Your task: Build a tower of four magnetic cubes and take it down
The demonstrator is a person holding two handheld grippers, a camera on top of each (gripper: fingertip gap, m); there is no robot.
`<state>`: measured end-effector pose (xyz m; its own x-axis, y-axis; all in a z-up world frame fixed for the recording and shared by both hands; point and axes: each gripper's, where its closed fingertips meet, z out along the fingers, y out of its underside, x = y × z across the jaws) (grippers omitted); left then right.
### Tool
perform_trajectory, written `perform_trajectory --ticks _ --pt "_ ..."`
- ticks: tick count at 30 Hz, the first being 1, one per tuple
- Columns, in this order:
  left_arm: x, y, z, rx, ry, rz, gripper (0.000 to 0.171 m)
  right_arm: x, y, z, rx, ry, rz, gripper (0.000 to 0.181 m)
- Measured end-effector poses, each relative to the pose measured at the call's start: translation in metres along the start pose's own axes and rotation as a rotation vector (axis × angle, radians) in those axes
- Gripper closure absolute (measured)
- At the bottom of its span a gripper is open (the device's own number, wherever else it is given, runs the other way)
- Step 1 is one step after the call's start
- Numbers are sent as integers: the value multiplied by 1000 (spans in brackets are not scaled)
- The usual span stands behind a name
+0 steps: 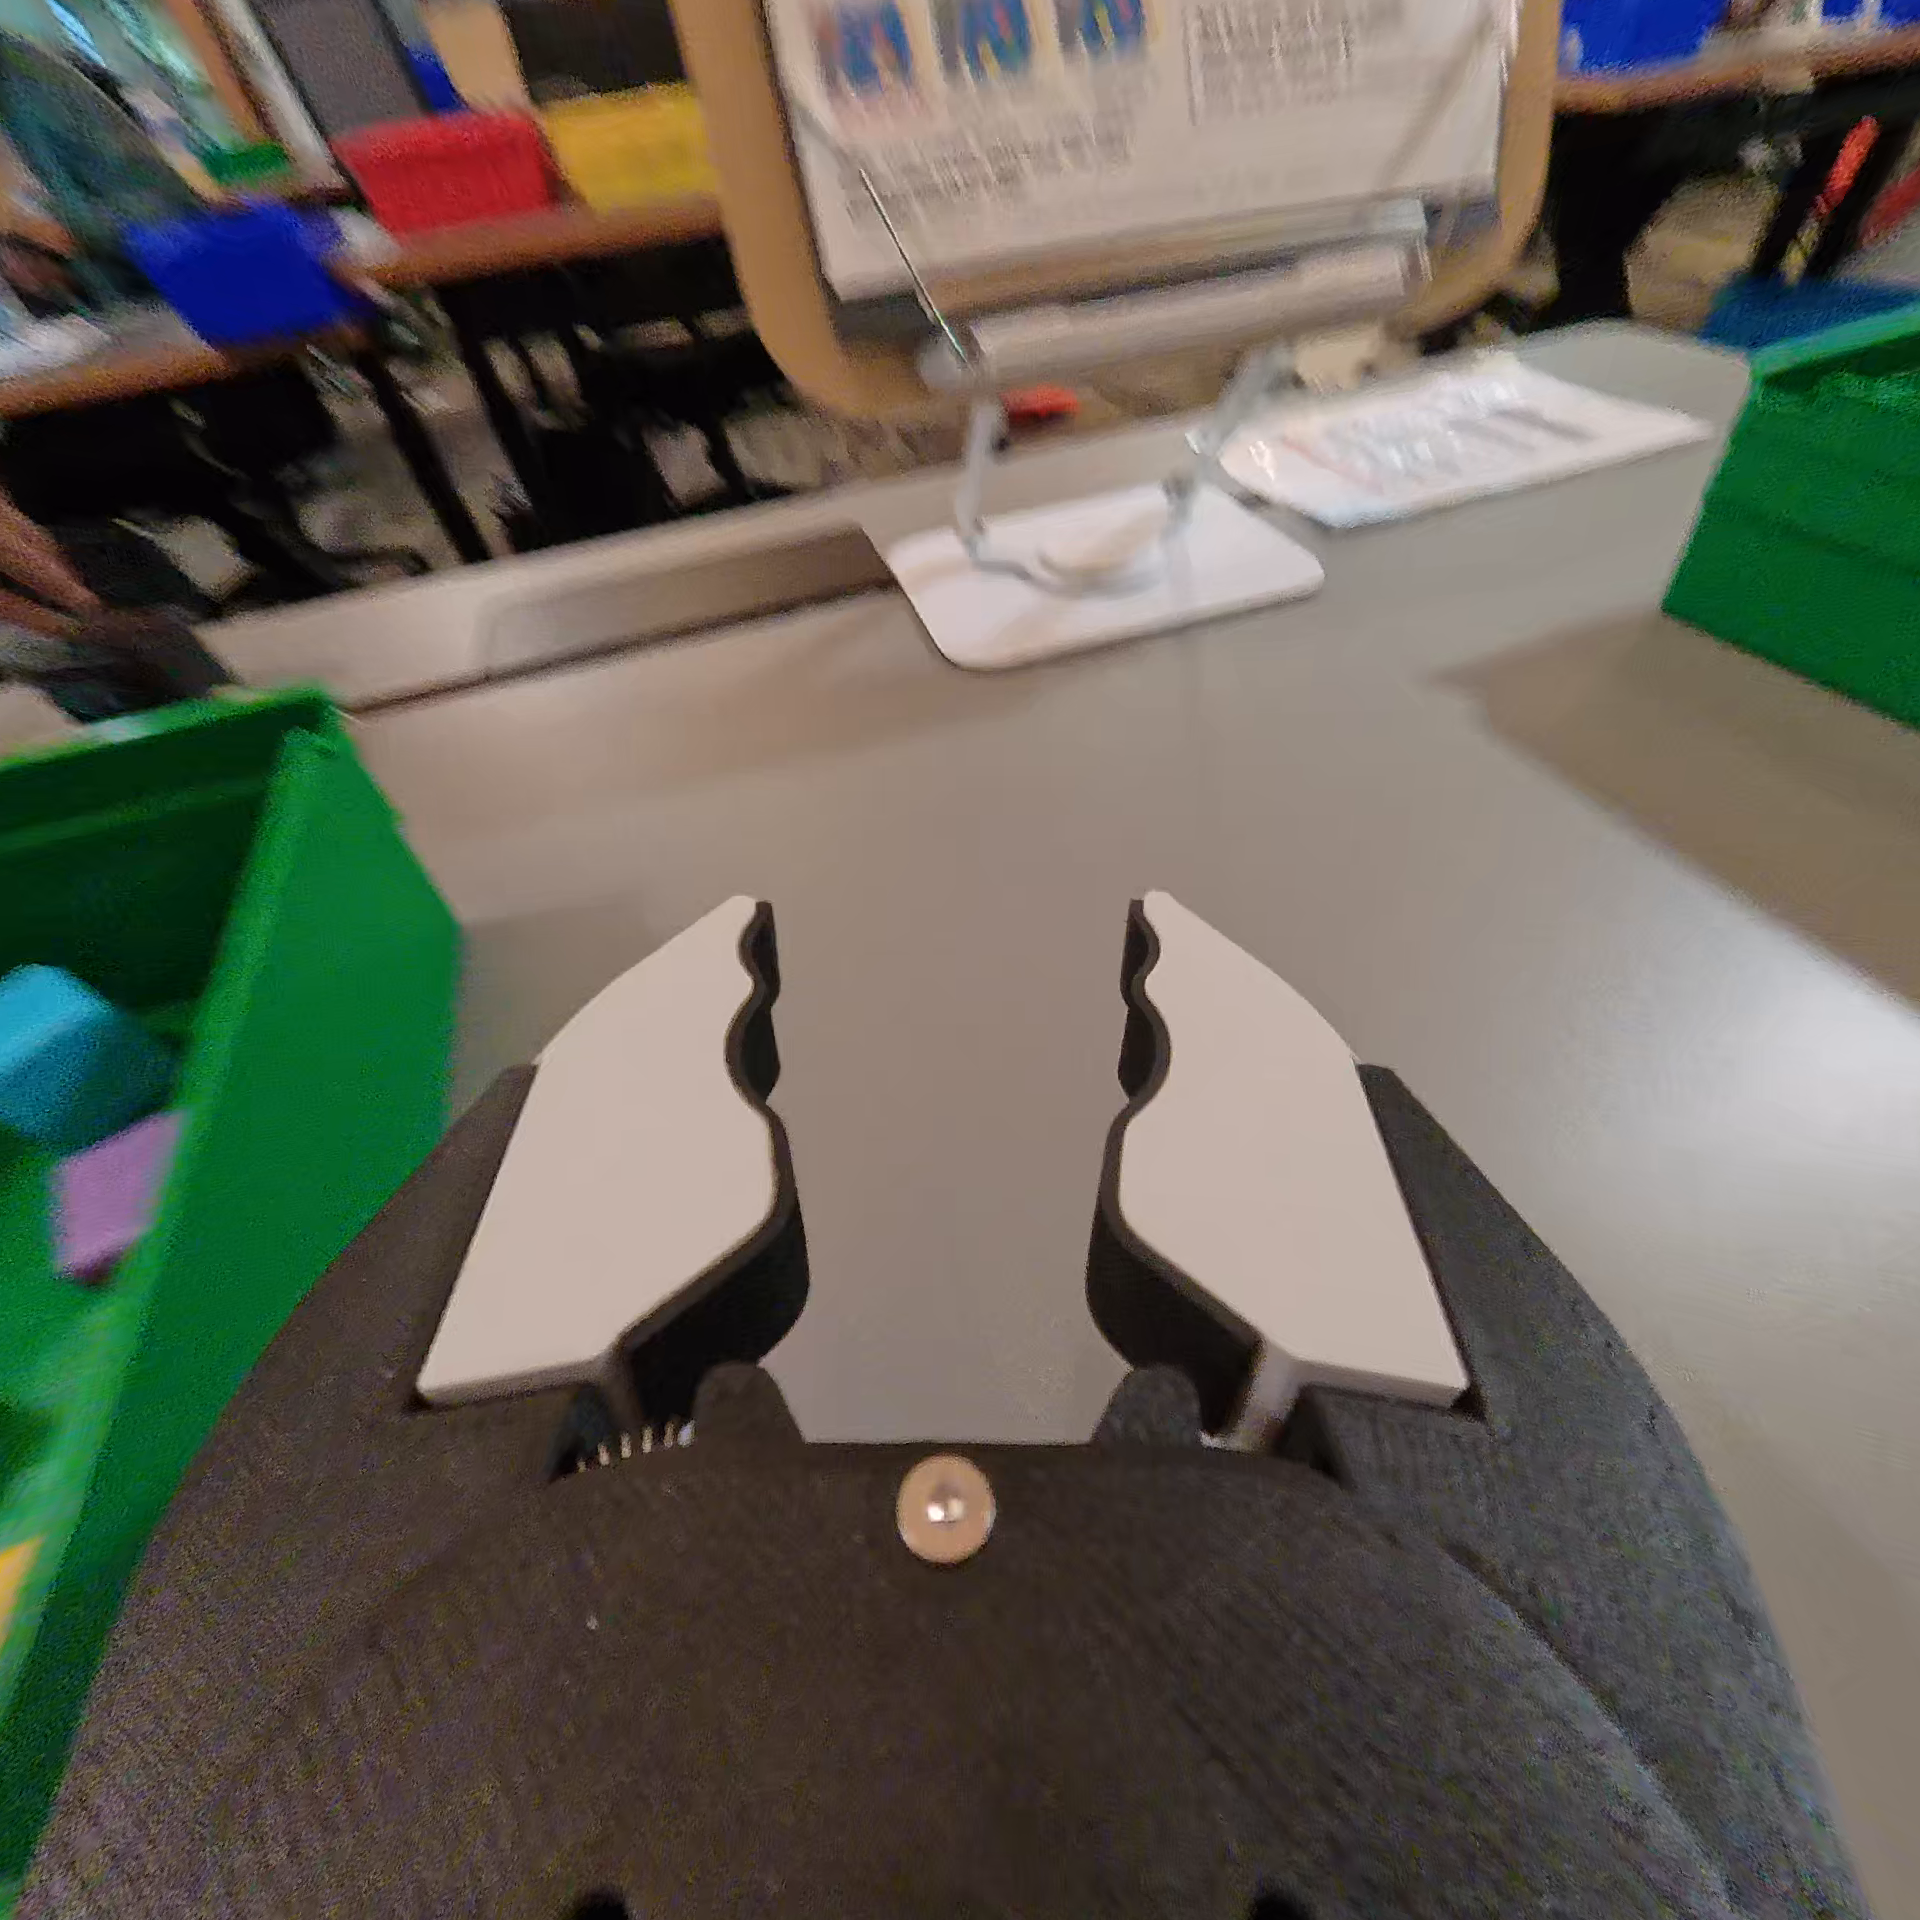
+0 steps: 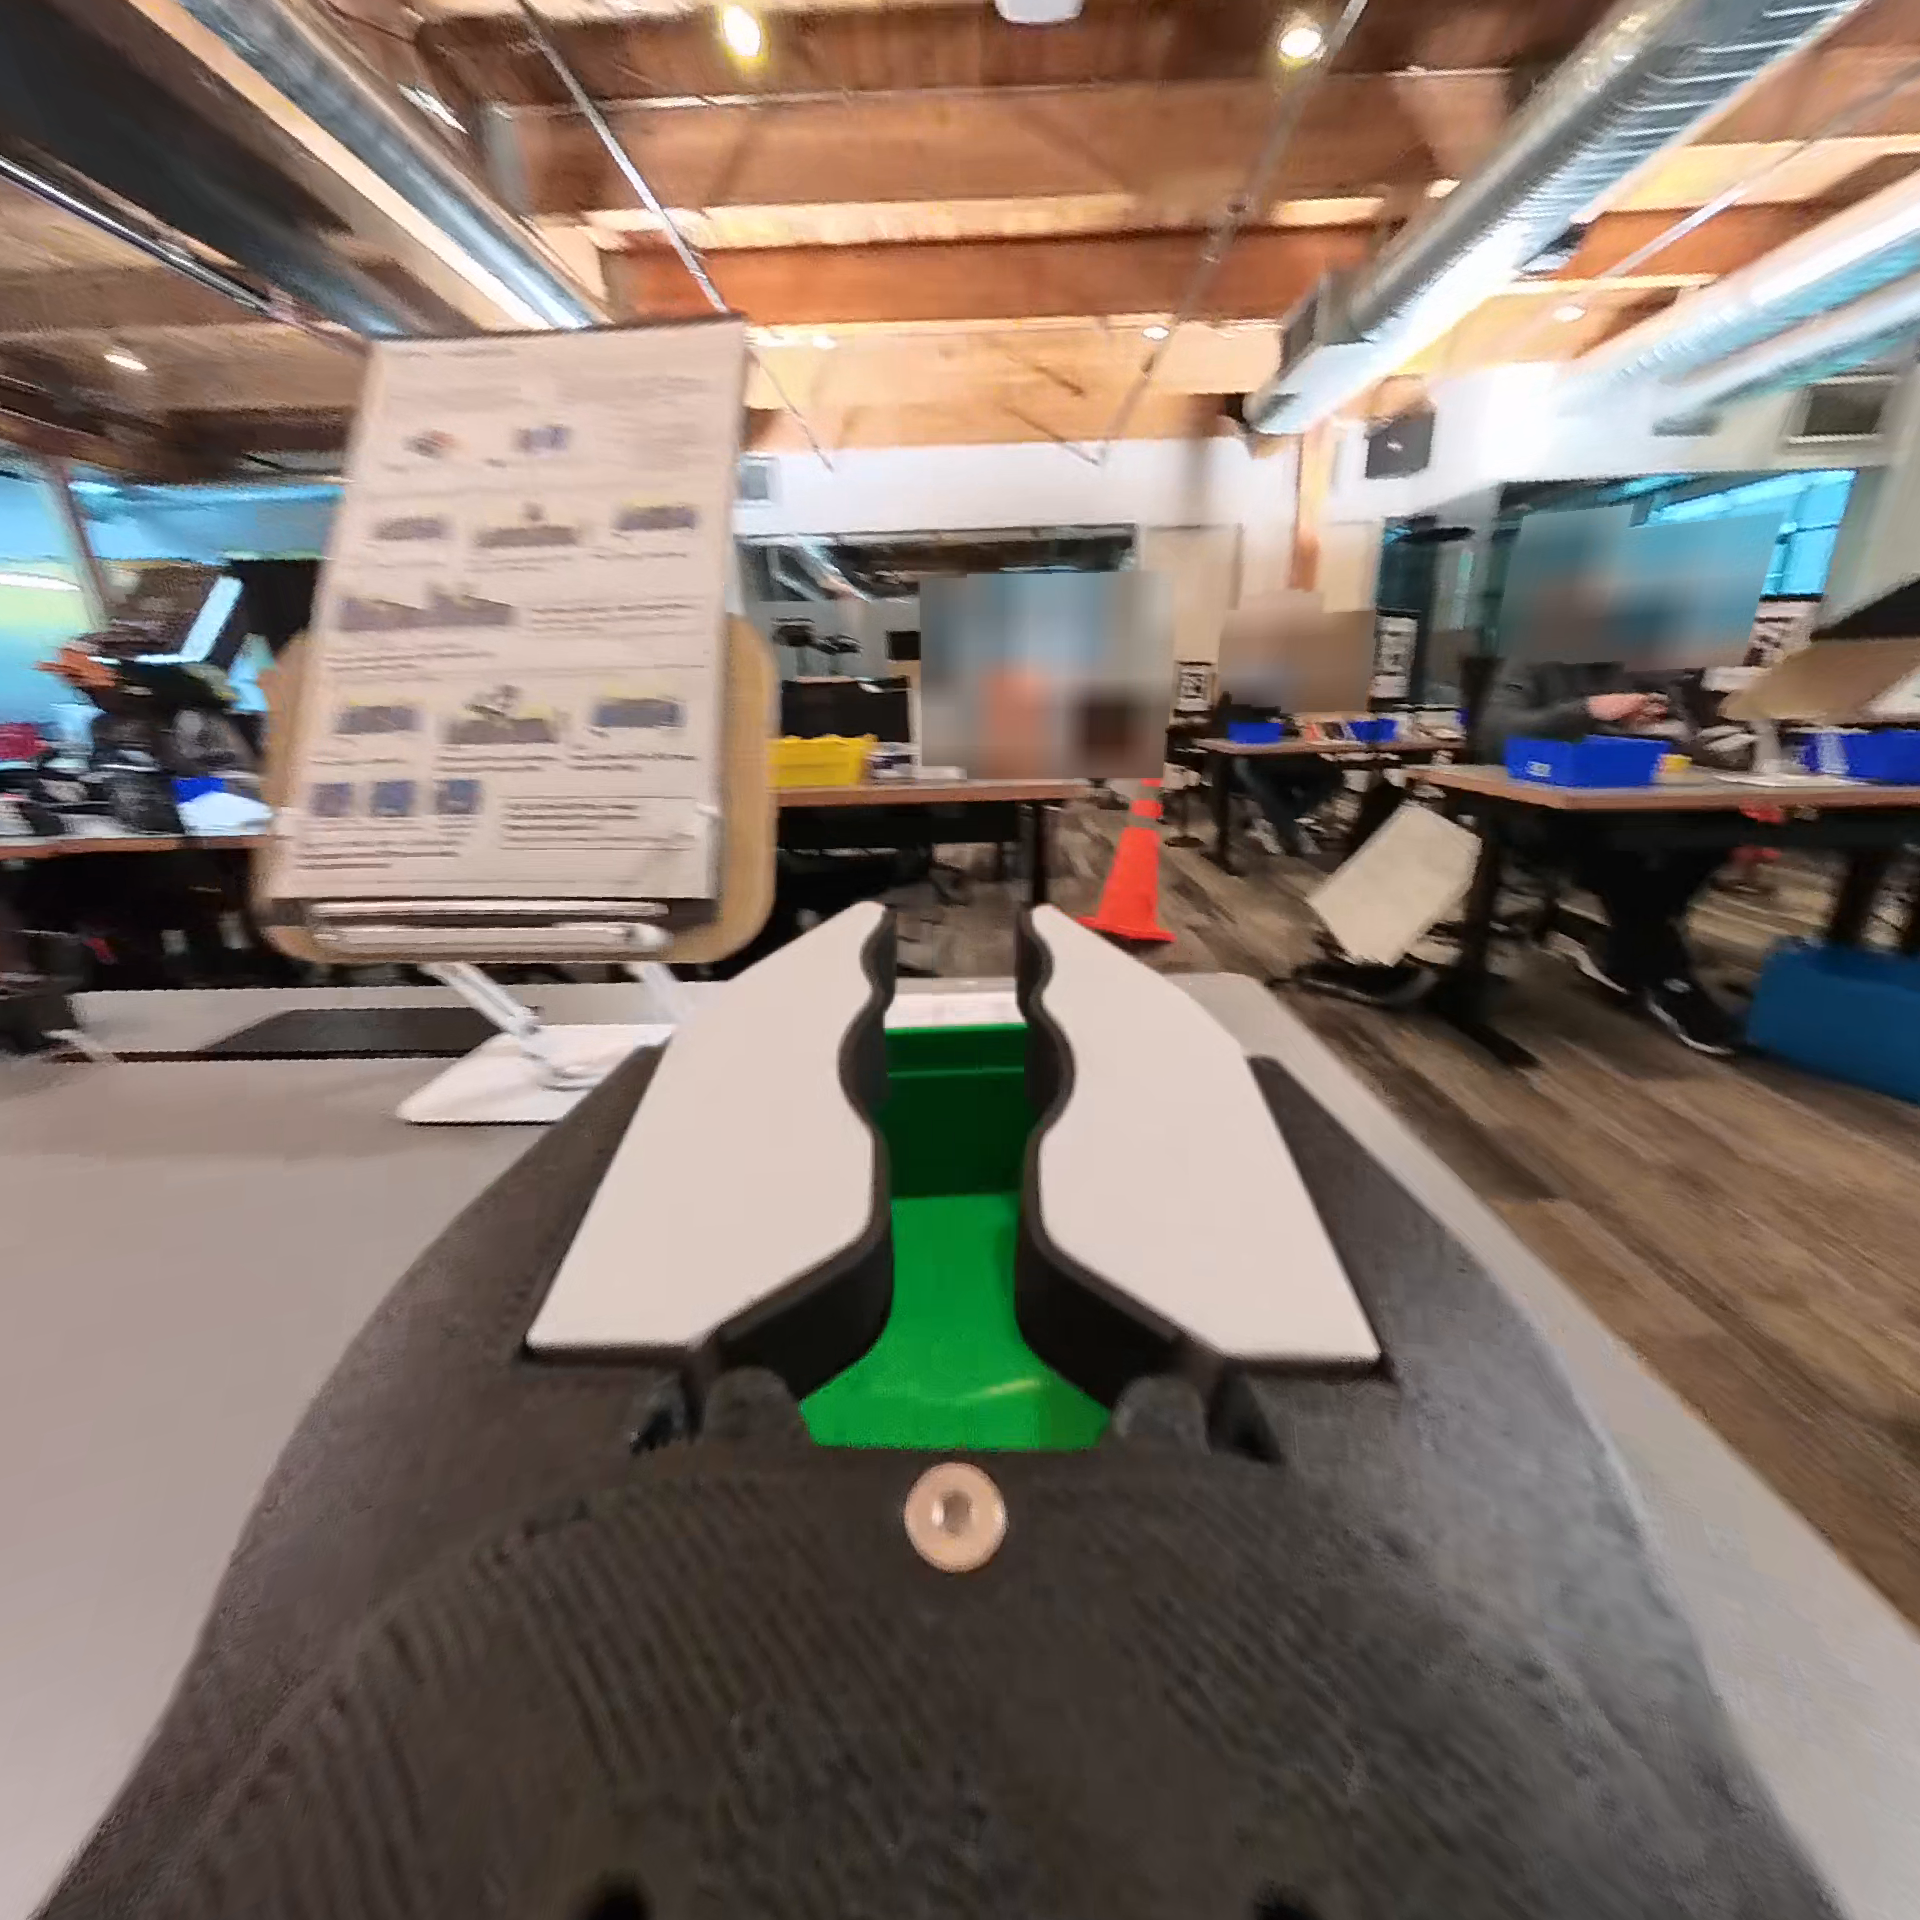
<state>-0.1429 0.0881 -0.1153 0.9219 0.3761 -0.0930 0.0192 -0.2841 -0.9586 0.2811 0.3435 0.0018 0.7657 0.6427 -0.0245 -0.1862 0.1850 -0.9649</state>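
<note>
My left gripper is open and empty, held above the bare grey table. A green bin stands at its left with a teal block and a purple block inside. My right gripper is open with a narrower gap and holds nothing. It hovers over a second green bin, whose empty floor shows between its fingers. That bin also shows at the right edge of the left wrist view.
A document stand with a printed sheet rests on a white base at the table's far side; it shows in the right wrist view too. A flat paper sheet lies nearby. Beyond are desks, coloured bins, an orange cone and seated people. Left tips to right tips: about 50 cm.
</note>
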Motion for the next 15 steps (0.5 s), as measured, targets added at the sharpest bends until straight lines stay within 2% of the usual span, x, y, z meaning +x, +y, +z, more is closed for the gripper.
perform_trajectory --ticks 2,4,7,9,11,13,15 --pt "-31 -31 -23 102 -115 -16 108 -46 1 4 9 -96 24 159" --pt "-76 -57 -54 172 -238 -46 108 -95 10 7 0 -205 53 159" --pt "-141 -70 -95 198 -299 -160 108 -166 39 6 -86 -374 102 159" --pt "-174 -49 -103 99 -279 -232 108 -201 62 4 -161 -471 66 157" --pt "-195 -5 -100 -89 -252 -289 108 -221 76 0 -204 -528 -57 157" --pt "-208 30 -93 -184 -239 -378 109 -226 84 -3 -206 -529 -211 157" --pt "-210 50 -84 -235 -205 -431 114 -221 84 -4 -183 -481 -294 162"
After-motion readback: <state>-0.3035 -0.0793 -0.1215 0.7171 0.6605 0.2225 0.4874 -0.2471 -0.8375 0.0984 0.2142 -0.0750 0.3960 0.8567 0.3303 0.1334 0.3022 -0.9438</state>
